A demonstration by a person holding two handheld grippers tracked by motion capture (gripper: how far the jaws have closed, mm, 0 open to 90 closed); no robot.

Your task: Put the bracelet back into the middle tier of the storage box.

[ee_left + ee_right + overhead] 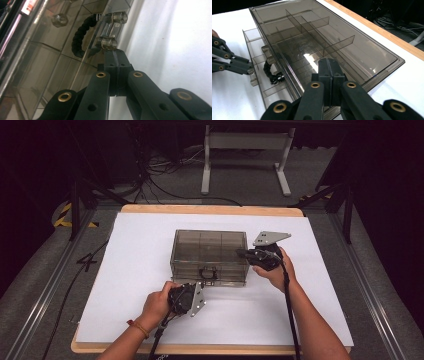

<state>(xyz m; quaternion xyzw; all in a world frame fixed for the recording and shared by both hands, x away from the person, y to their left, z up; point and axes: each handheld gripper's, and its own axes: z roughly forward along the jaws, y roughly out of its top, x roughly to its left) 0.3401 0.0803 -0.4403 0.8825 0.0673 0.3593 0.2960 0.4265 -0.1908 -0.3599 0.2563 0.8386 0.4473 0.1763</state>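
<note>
The left gripper, jaws clenched together and grasping nothing, is pointing at the clear latch on the smoked plastic box, apparently touching it. The right gripper, likewise clenched empty, is resting over the box lid at mid-table.
</note>
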